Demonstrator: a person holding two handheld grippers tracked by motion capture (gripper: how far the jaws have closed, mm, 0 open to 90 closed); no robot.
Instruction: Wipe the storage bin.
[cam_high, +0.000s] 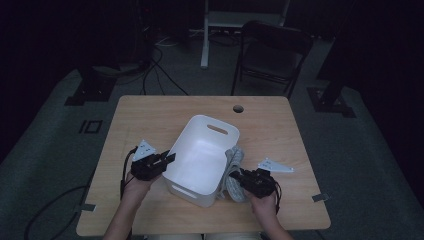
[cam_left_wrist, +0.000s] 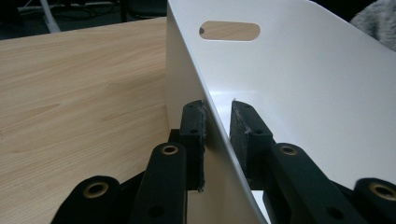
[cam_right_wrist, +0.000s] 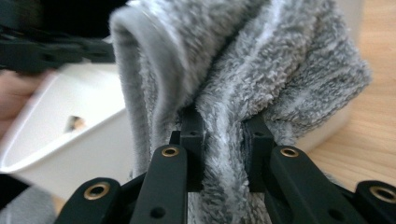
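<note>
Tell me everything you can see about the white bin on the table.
The white bin is a smooth, plastic-looking tub with rounded corners and a slotted handle hole in each end wall. It looks empty, and it sits skewed on the wooden table, near the front middle. The left gripper straddles its side wall, one pad inside and one outside, though whether both press is unclear. A fluffy grey towel, pinched by the right gripper, lies against its other side.

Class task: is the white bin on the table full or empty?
Empty: the white bin's inside shows bare; the grey towel lies outside it.
</note>
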